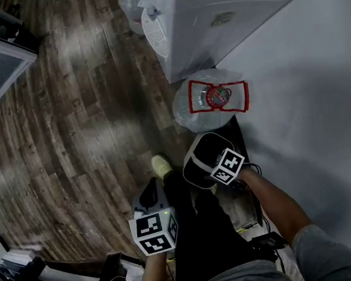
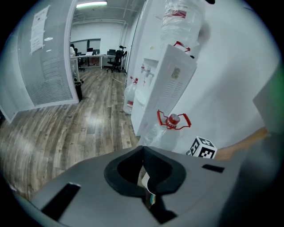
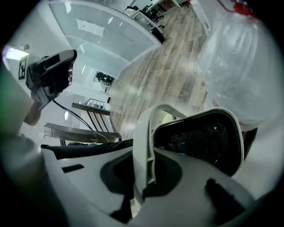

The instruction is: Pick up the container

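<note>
The container (image 1: pixel 201 159) is a black bin with a white rim and a white bail handle, held above the floor beside the white wall. My right gripper (image 1: pixel 211 161) is shut on that handle (image 3: pixel 144 146), which runs up between its jaws, and the bin's dark mesh inside (image 3: pixel 199 137) hangs just beyond them. My left gripper (image 1: pixel 154 199) hovers lower left of the container, apart from it. In the left gripper view its jaws (image 2: pixel 143 166) meet with nothing between them.
A large clear water bottle (image 1: pixel 212 101) with a red cap handle stands by the wall. Behind it is a white water dispenser (image 1: pixel 212 19). Wood plank floor (image 1: pixel 78 116) spreads left. A shoe (image 1: pixel 161 165) and black trousers are below me, with cables (image 1: pixel 262 240) by the wall.
</note>
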`<state>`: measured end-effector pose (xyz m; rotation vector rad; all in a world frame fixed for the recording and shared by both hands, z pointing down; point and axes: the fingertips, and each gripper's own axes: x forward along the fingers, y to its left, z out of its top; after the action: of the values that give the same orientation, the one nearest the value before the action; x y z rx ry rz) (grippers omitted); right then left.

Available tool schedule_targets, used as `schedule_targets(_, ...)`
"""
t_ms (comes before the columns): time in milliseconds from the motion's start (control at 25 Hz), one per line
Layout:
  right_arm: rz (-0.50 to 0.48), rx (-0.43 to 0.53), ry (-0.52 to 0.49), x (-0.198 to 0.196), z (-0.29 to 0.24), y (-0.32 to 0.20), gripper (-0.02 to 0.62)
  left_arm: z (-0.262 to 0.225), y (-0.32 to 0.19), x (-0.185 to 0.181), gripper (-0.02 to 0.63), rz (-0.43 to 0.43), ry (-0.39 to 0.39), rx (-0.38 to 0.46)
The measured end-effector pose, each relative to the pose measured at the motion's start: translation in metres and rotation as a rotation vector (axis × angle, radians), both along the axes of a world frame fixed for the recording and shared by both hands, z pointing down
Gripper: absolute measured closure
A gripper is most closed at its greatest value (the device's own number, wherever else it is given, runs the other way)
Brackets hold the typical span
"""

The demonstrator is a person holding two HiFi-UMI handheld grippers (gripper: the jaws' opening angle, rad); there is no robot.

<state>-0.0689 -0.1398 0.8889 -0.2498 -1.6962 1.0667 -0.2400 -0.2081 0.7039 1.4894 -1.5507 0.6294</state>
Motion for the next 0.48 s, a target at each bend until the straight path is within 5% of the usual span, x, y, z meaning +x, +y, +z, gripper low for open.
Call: schedule_targets(480,0.123,0.046,0.003,-0.003,-0.171,-0.026,0.569,-0.138,-0.019,0.022,0.592,0.14,-0.016,0.091)
